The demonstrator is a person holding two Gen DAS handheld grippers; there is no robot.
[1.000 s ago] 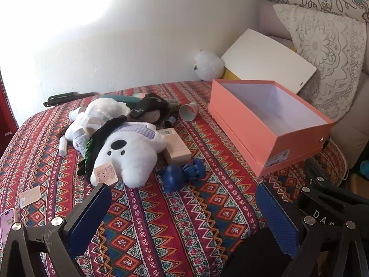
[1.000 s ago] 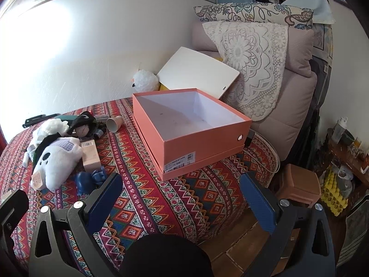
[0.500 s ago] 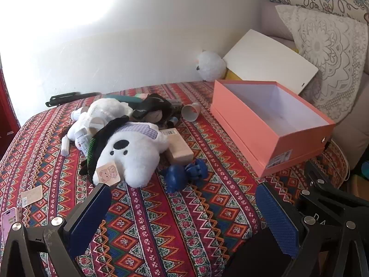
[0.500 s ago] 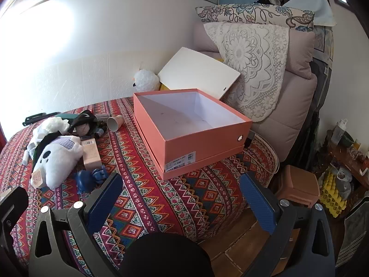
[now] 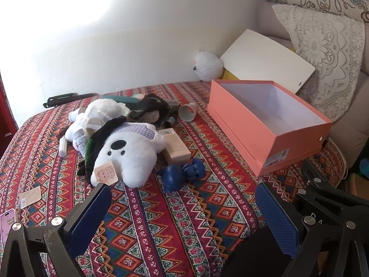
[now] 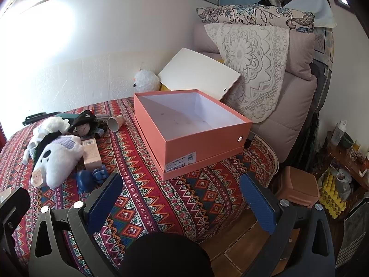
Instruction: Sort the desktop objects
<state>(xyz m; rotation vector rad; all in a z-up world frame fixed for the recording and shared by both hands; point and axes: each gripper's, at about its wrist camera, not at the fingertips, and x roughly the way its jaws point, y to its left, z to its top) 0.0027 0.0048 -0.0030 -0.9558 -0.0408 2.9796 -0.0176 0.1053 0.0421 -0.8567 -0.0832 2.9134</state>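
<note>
A pile of objects lies on the patterned cloth: a white plush toy [image 5: 131,154] [image 6: 57,159] with a paper tag, a blue toy [image 5: 182,173] [image 6: 90,177], a tan box [image 5: 176,146] [image 6: 92,153], a paper cup [image 5: 187,112] [image 6: 115,122], a doll with black hair [image 5: 152,113] and a second white plush [image 5: 101,113]. An empty orange box [image 5: 242,124] [image 6: 207,147] stands to the right. My left gripper [image 5: 184,203] hangs open above the near cloth, short of the blue toy. My right gripper [image 6: 181,192] is open too, in front of the orange box, holding nothing.
The white lid [image 6: 199,73] leans behind the orange box against cushions [image 6: 251,64]. A fluffy white toy [image 6: 146,80] sits by the wall. A phone [image 5: 7,224] and a card [image 5: 30,196] lie at the left. Past the table's right edge stands a brown stool [image 6: 297,187].
Both views have shifted slightly, with the pile and the box sitting a little lower and nearer in frame. Both grippers stay open and nothing on the table has moved.
</note>
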